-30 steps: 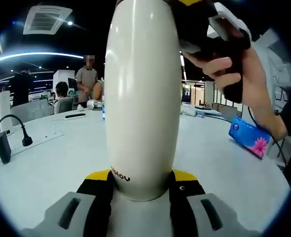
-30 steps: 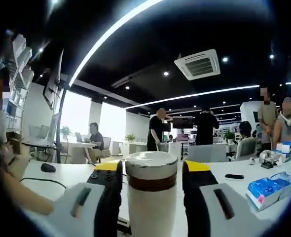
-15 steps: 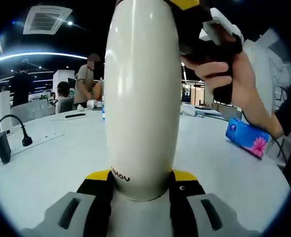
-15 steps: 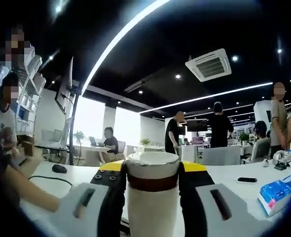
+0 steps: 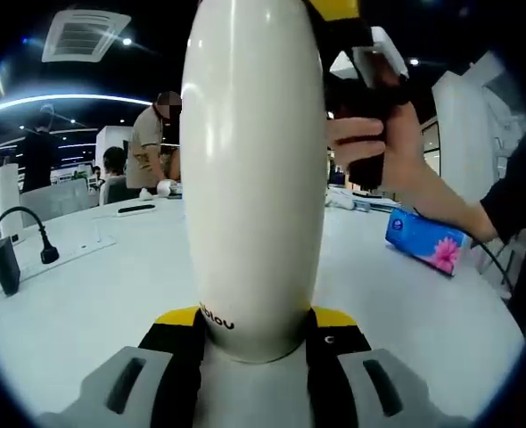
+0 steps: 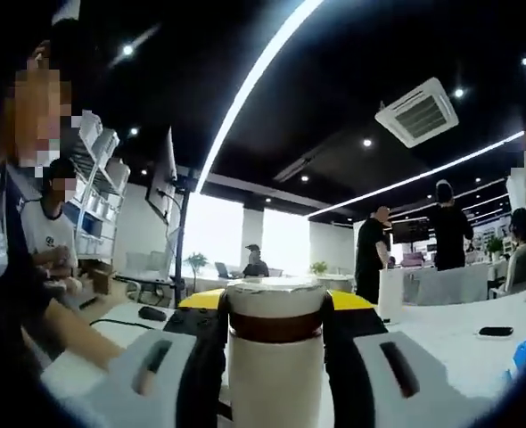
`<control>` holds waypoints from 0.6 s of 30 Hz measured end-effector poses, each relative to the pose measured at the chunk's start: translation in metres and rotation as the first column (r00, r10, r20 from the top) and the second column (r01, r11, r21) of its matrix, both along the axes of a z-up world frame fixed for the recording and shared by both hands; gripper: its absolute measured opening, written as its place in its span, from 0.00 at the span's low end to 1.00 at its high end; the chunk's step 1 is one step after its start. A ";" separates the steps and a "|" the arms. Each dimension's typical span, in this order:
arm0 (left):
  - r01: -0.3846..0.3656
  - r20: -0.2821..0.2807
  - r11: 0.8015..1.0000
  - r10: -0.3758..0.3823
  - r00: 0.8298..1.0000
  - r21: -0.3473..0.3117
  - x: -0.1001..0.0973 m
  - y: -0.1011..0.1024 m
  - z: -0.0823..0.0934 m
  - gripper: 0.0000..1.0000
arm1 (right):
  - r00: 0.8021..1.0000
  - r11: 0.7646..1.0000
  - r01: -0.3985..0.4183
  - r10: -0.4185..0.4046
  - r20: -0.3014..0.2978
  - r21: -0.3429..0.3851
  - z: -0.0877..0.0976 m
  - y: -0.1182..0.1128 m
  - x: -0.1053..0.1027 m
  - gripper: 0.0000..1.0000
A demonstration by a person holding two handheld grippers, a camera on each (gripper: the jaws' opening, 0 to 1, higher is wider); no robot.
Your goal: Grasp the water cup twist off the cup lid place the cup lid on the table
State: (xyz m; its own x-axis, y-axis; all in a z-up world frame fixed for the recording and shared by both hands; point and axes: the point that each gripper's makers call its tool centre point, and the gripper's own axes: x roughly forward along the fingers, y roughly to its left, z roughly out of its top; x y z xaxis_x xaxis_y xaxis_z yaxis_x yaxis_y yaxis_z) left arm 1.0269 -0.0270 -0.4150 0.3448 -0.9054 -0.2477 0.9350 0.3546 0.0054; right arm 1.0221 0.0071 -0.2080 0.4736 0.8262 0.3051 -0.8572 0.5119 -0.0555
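A tall white water cup (image 5: 254,178) stands upright between the jaws of my left gripper (image 5: 256,321), which is shut on its lower body. At the cup's top, a person's hand (image 5: 379,143) holds my right gripper (image 5: 352,53), clamped on the cup's upper end. In the right gripper view, the white cup lid (image 6: 275,299) with a brown band (image 6: 275,327) under it sits squeezed between the jaws of my right gripper (image 6: 275,305). The white cup body (image 6: 275,383) continues below the band.
The white table (image 5: 85,285) carries a black plug and cable (image 5: 47,254), a black adapter (image 5: 4,267), a phone (image 5: 136,209) and a blue tissue pack (image 5: 423,245). A mouse (image 6: 152,313) lies at the left. Standing people (image 6: 370,259) are beyond.
The right gripper view has swung, sliding the room to the right while the lid stays in the jaws. In the left gripper view the hand and right gripper have turned leftward around the cup's top.
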 end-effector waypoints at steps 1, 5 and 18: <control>0.001 0.000 1.000 -0.001 1.000 0.000 0.000 0.000 0.000 0.47 | 1.000 1.000 -0.027 0.027 -0.001 0.004 0.000 0.001 -0.001 0.45; 0.001 0.000 1.000 -0.001 1.000 0.000 0.000 0.000 0.000 0.47 | 0.995 0.995 -0.101 0.101 -0.004 0.015 0.000 0.003 -0.005 0.45; 0.002 0.000 1.000 -0.002 1.000 0.000 0.000 0.001 0.001 0.47 | 0.937 0.936 -0.349 0.349 0.001 0.049 0.001 0.004 -0.006 0.45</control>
